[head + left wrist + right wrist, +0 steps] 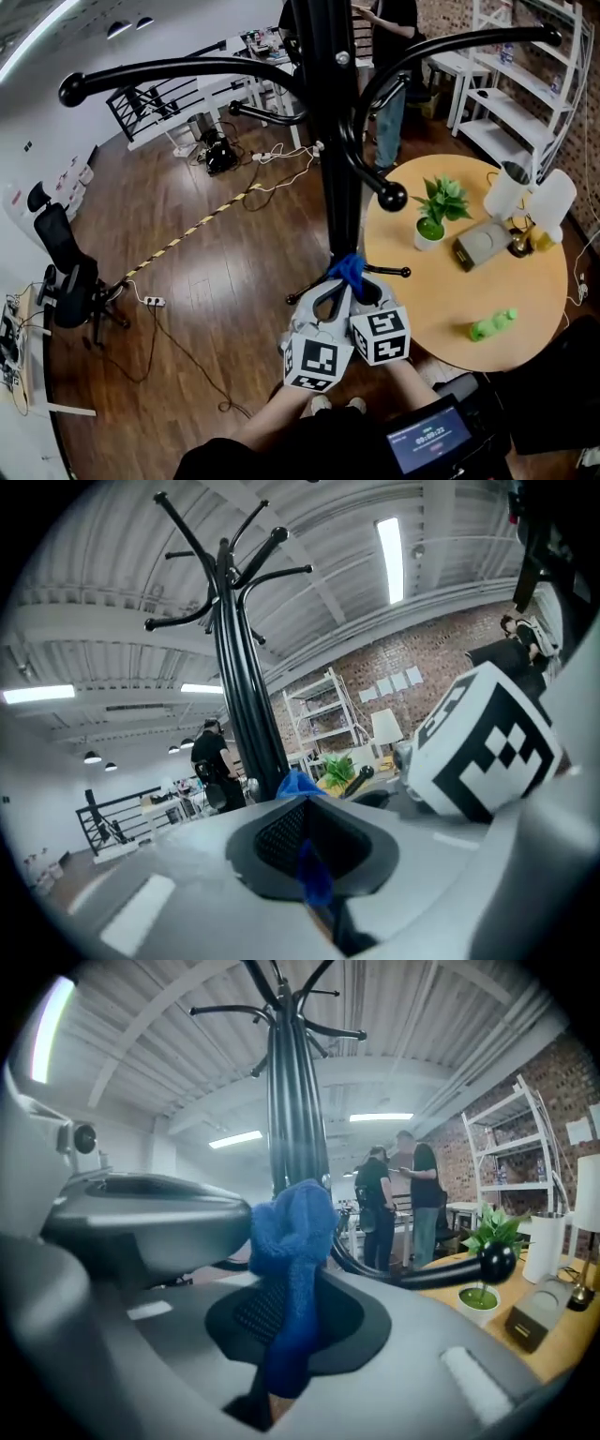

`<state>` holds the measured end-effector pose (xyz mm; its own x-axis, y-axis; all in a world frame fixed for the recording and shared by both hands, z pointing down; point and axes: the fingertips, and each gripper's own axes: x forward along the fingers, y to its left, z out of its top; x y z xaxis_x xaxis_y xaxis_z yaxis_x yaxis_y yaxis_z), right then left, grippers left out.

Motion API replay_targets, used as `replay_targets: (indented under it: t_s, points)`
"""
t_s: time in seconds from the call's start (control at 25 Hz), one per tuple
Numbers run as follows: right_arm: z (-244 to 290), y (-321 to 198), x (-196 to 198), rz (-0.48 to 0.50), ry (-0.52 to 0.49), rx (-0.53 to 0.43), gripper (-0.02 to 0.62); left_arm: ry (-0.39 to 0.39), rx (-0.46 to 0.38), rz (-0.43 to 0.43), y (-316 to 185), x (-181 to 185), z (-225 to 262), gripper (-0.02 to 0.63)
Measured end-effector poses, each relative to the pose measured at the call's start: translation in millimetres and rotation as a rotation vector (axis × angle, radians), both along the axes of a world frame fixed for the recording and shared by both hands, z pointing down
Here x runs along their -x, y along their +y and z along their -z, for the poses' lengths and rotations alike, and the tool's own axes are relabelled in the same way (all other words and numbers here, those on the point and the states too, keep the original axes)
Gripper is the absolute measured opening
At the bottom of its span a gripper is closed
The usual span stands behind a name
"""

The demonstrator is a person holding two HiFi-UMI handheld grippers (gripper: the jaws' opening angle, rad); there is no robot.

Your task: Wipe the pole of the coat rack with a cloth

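Cloth point(349, 269) first: the blue cloth is bunched against the black coat rack pole point(337, 141), low down, just above the feet. I hold it at both ends. My left gripper point(323, 298) has its jaws pressed together on a thin strip of it. My right gripper point(367, 292) pinches a thicker fold, which stands up past the jaws in the right gripper view. The two grippers sit side by side, touching or nearly so, right in front of the pole.

As for progress, I judge the wiping is at the bottom stretch only. I cannot tell from the pole's sheen which parts are done. The long run up to the hooks point(187, 68) lies well above the cloth, and if that is unwiped, it is most of the job.
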<state>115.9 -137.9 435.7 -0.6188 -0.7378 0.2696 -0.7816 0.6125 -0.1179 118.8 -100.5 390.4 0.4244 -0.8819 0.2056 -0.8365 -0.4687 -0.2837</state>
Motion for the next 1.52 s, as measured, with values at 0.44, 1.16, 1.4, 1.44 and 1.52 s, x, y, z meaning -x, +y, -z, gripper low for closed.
replay_targets:
  t_s: [0.44, 1.16, 1.4, 1.44, 1.52]
  points:
    - [5.5, 1.8, 3.2, 0.025, -0.021, 0.004, 0.054, 0.148, 0.106, 0.017, -4.1, 20.1, -35.0, 0.0]
    - [274.1, -3.1, -1.1, 0.096, -0.221, -0.418, 0.054, 0.227, -0.305, -0.111, -30.9, 14.4, 195.3, 0.0]
    - [295.2, -1.7, 3.0, 0.108, -0.238, -0.456, 0.054, 0.216, -0.326, -0.16, -31.1, 11.7, 214.1, 0.0]
    - [293.8, -0.8, 3.3, 0.106, -0.245, -0.461, 0.054, 0.219, -0.325, -0.163, -30.6, 12.1, 212.8, 0.0]
    - [287.4, 0.3, 3.4, 0.102, -0.249, -0.464, 0.054, 0.232, -0.312, -0.163, -29.8, 12.6, 206.3, 0.0]
